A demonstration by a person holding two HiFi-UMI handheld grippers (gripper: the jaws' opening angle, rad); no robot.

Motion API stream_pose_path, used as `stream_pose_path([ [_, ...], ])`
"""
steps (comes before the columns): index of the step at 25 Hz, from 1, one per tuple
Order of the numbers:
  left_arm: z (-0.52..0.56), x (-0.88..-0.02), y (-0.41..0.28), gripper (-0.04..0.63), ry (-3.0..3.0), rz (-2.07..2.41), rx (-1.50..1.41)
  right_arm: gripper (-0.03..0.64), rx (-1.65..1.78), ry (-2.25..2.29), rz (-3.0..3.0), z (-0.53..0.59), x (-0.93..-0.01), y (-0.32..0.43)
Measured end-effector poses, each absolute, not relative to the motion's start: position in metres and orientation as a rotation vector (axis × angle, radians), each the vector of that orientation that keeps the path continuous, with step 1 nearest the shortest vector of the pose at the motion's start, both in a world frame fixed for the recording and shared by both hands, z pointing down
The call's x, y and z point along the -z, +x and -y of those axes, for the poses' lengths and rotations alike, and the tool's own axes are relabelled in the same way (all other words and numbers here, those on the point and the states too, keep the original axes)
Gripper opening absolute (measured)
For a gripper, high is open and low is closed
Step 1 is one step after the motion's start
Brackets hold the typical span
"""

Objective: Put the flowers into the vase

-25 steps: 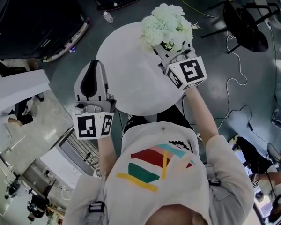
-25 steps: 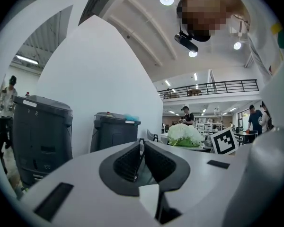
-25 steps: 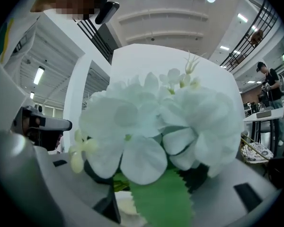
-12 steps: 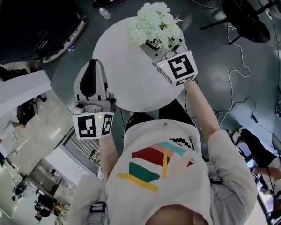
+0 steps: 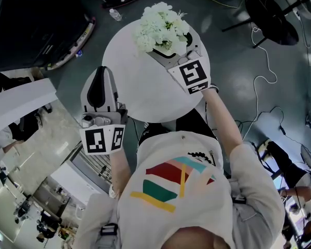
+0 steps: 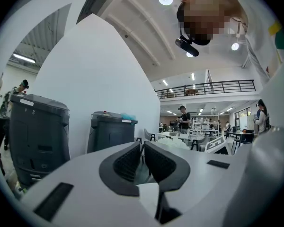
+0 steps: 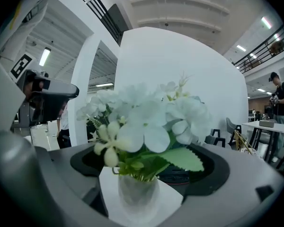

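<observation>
Right fingers (image 7: 217, 168) are standing wide apart, having just been opening, pads off the frosted vase (image 7: 136, 193) sitting between them, so they are gripping nothing. Flowers (image 7: 146, 122) are already standing stems-down in the vase, blooms spreading above its rim. The vase looks to be resting near the far edge of the round table (image 5: 140, 82), with the right gripper (image 5: 170, 56) pointing at it from the near side. Left gripper (image 5: 100, 87) is hovering at the table's left edge, jaws together, carrying nothing. Reading it as insertion done and release happening; what's remaining is probably just backing the right gripper out without clipping vase or petals.
</observation>
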State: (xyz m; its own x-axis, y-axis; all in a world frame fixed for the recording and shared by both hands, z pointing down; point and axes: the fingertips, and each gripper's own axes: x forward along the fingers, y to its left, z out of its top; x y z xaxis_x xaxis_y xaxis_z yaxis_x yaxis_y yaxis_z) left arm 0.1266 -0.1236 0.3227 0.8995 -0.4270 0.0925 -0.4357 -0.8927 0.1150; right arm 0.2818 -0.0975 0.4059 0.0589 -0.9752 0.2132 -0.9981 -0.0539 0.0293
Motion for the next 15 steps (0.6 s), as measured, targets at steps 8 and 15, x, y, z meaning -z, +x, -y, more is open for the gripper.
stream_pose_path([
  [8,0.116,-0.322,0.126,0.035,2.94,0.65,-0.091,0.499,-0.265,2.123,2.006,0.087,-0.428,0.279],
  [15,0.113,-0.325,0.13,0.035,2.947,0.634,-0.094,0.499,-0.341,2.102,1.987,0.077,-0.453,0.278],
])
